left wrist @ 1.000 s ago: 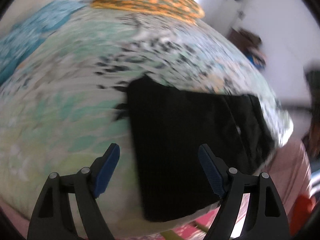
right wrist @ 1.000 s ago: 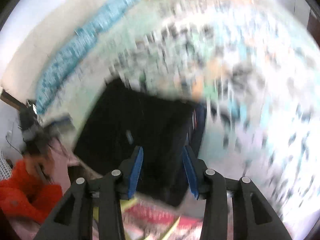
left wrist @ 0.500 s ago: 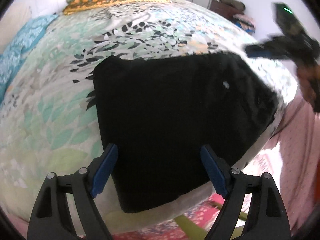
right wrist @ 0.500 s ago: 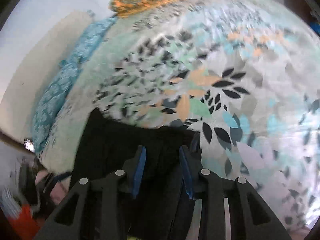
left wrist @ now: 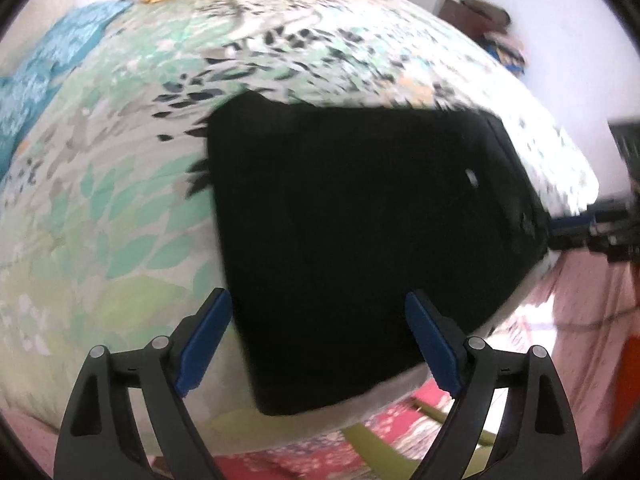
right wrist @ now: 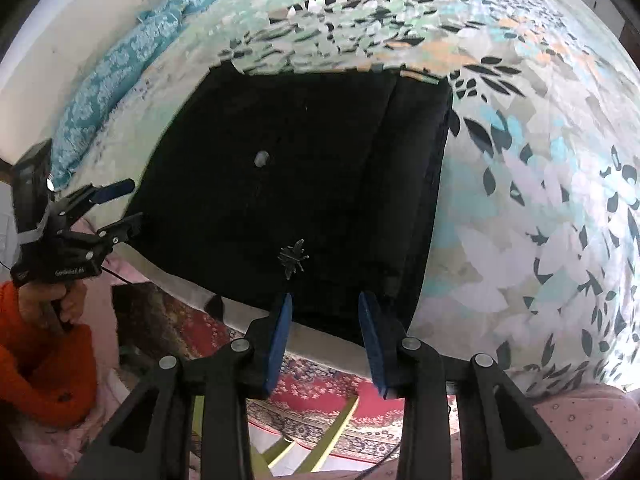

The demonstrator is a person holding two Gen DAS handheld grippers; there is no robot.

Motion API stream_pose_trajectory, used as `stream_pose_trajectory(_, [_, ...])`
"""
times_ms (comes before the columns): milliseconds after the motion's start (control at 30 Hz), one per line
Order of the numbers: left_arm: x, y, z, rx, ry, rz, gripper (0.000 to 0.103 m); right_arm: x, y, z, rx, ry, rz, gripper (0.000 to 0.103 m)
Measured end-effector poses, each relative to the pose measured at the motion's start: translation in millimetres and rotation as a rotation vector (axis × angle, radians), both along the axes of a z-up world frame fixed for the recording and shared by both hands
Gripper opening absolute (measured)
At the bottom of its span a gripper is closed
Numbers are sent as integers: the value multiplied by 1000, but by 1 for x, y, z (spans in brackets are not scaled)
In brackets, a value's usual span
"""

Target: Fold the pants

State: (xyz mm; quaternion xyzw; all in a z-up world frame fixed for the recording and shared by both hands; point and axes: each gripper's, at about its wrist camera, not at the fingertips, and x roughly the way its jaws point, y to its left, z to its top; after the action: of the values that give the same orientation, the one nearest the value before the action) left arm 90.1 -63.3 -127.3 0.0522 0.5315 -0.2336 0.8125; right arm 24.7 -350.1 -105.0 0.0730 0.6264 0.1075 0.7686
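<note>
Pants (right wrist: pixel 304 184) lay folded on the bed (right wrist: pixel 520 200).
You held both grippers clear, left (left wrist: pixel 318 340) and right (right wrist: pixel 324 336) fingers apart, gripping nothing.

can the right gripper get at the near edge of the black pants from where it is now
Probably yes. The right gripper hangs open just over the near edge of the folded black pants at the bed edge, with nothing between them; the left gripper is off to the side.

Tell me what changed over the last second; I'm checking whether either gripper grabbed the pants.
Neither grabbed. The left gripper has been opening, nothing between its pads. The right gripper came down toward the folded black pants, open and empty. The pants stayed flat on the floral bedspread.
</note>
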Motion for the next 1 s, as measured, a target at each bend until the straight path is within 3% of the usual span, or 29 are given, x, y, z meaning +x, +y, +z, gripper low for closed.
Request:
stream_pose_trajectory(33, [10, 10, 2, -23, 4, 40, 90, -2, -2, 6, 11, -18, -9, 45])
stream_pose_trajectory(67, [19, 18, 2, -38, 12, 74, 90, -5, -6, 13, 23, -49, -26, 63])
stream_pose_trajectory(133, [40, 38, 0, -94, 52, 162, 90, -3, -19, 25, 43, -137, -93, 88])
stream_pose_trajectory(167, [52, 52, -3, -167, 98, 202, 90, -4, -25, 28, 52, -161, -119, 91])
stream_pose_trajectory(300, [76, 70, -30, -321, 273, 226, 90, 4, -61, 14, 191, -178, -248, 91])
stream_pose_trajectory(467, [86, 58, -52, -300, 331, 203, 90, 31, -97, -50, 435, 4, -355, 91])
stream_pose_trajectory(600, [86, 47, -59, -304, 363, 151, 90, 40, -101, -81, 535, 72, -323, 91])
stream_pose_trajectory(633, [85, 42, -61, -328, 388, 121, 89, 42, -101, -82, 588, 69, -314, 91])
stream_pose_trajectory(667, [84, 38, -64, -356, 410, 97, 88, 42, -101, -83, 632, 73, -306, 79])
stream_pose_trajectory(700, [84, 36, -65, -376, 422, 82, 79, 44, -96, -86, 697, 90, -285, 71])
stream_pose_trajectory(800, [82, 30, -67, -347, 406, 78, 53, 48, -86, -92, 643, 99, -241, 54])
stream_pose_trajectory(833, [82, 31, -64, -361, 400, 85, 42, 48, -85, -92, 658, 92, -243, 45])
stream_pose_trajectory(900, [80, 35, -57, -400, 395, 95, 28, 49, -80, -84, 655, 67, -223, 39])
stream_pose_trajectory(1000, [78, 33, -37, -390, 349, 84, 23, 51, -69, -64, 661, 15, -186, 34])
